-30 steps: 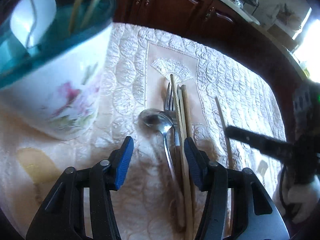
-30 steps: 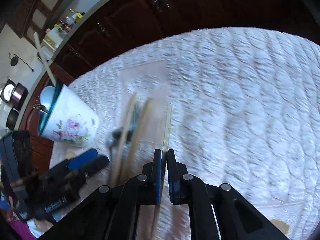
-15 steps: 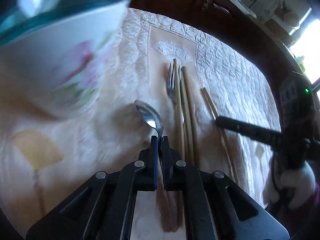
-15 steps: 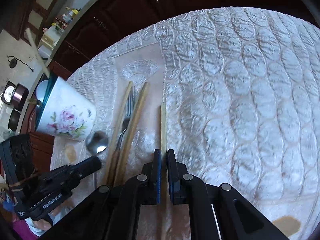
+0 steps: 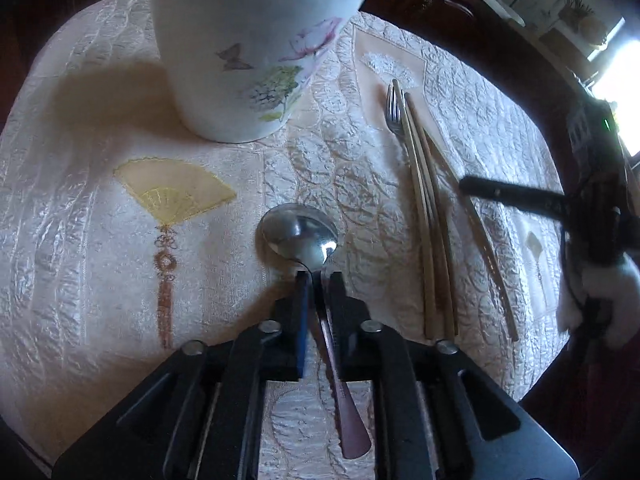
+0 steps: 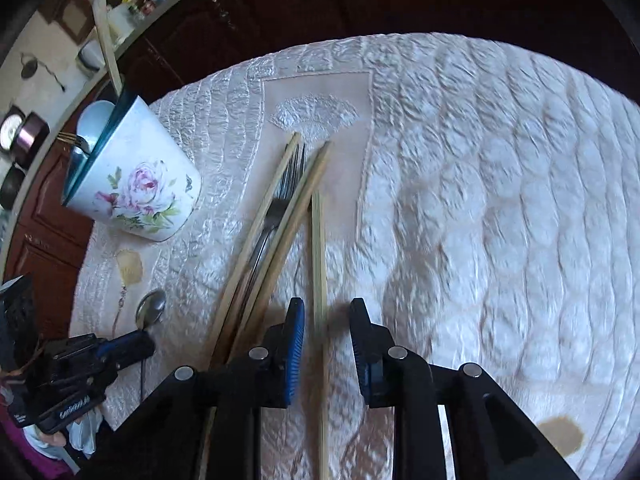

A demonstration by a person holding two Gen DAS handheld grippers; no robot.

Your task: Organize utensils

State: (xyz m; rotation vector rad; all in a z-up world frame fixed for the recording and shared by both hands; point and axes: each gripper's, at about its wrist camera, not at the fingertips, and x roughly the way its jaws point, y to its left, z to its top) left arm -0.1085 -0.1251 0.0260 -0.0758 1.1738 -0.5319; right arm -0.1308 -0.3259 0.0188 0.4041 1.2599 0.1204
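My left gripper point(image 5: 318, 280) is shut on the neck of a metal spoon point(image 5: 300, 232), held above the quilted cloth in front of the floral cup point(image 5: 252, 48). The cup point(image 6: 132, 184) holds a white spoon, a fork and a chopstick. My right gripper point(image 6: 326, 316) is open, its jaws on either side of a single wooden chopstick point(image 6: 319, 264) that lies on the cloth. A fork point(image 6: 280, 196) and two more chopsticks point(image 6: 296, 208) lie just left of it. The left gripper with the spoon point(image 6: 150, 308) shows in the right wrist view.
The cream quilted cloth point(image 6: 500, 200) covers the table, with a yellow fan motif point(image 5: 172, 192) near the cup. Dark wooden cabinets point(image 6: 280, 8) stand behind the table. The right gripper's finger point(image 5: 516, 196) shows at the right of the left wrist view.
My left gripper closed on the spoon and carried it left, away from the fork and chopsticks. My right gripper opened, letting go of the single chopstick, which now lies on the cloth.
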